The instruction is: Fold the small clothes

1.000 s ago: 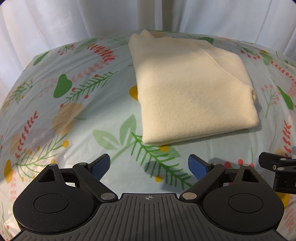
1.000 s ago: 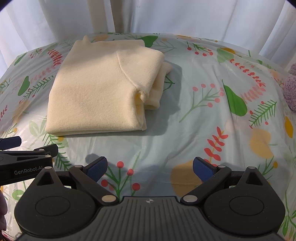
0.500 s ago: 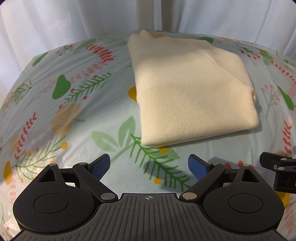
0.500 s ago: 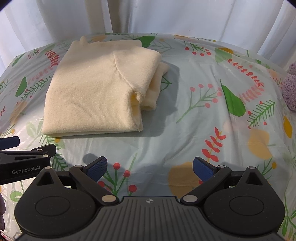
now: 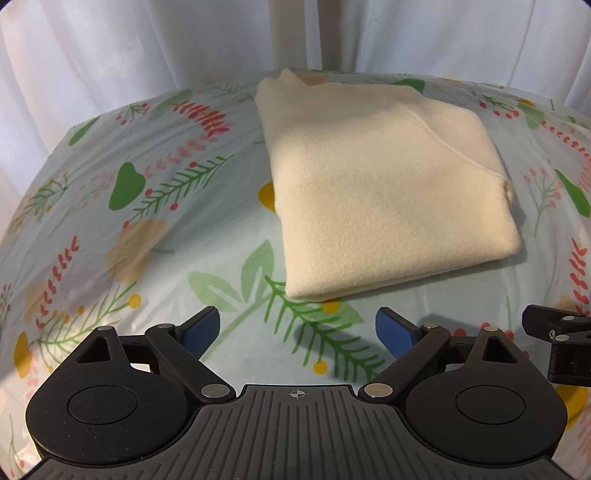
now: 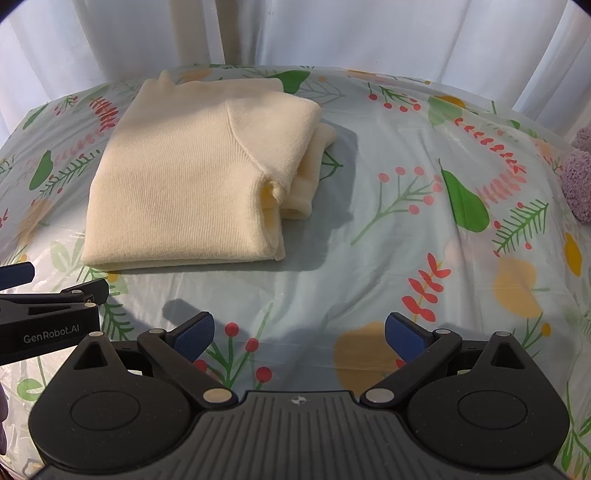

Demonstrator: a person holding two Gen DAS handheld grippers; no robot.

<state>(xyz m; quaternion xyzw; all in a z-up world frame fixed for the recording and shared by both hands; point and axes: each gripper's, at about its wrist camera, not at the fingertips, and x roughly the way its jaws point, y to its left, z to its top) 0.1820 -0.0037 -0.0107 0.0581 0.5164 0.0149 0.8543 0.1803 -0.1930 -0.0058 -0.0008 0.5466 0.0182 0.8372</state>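
Note:
A cream knitted sweater (image 5: pixel 384 192) lies folded into a neat rectangle on the floral tablecloth (image 5: pixel 147 229); it also shows in the right wrist view (image 6: pixel 192 184), with a folded sleeve edge on its right side. My left gripper (image 5: pixel 297 328) is open and empty, just short of the sweater's near edge. My right gripper (image 6: pixel 299 334) is open and empty, over bare cloth to the right of the sweater's near corner. Each gripper shows at the edge of the other's view.
White curtains (image 6: pixel 332 33) hang behind the table's far edge. A fuzzy purple item (image 6: pixel 578 177) lies at the table's right edge. The tablecloth (image 6: pixel 406 240) is bare to the right of the sweater.
Both grippers have drawn back slightly toward me, away from the sweater. Both stay open; the sweater has not moved.

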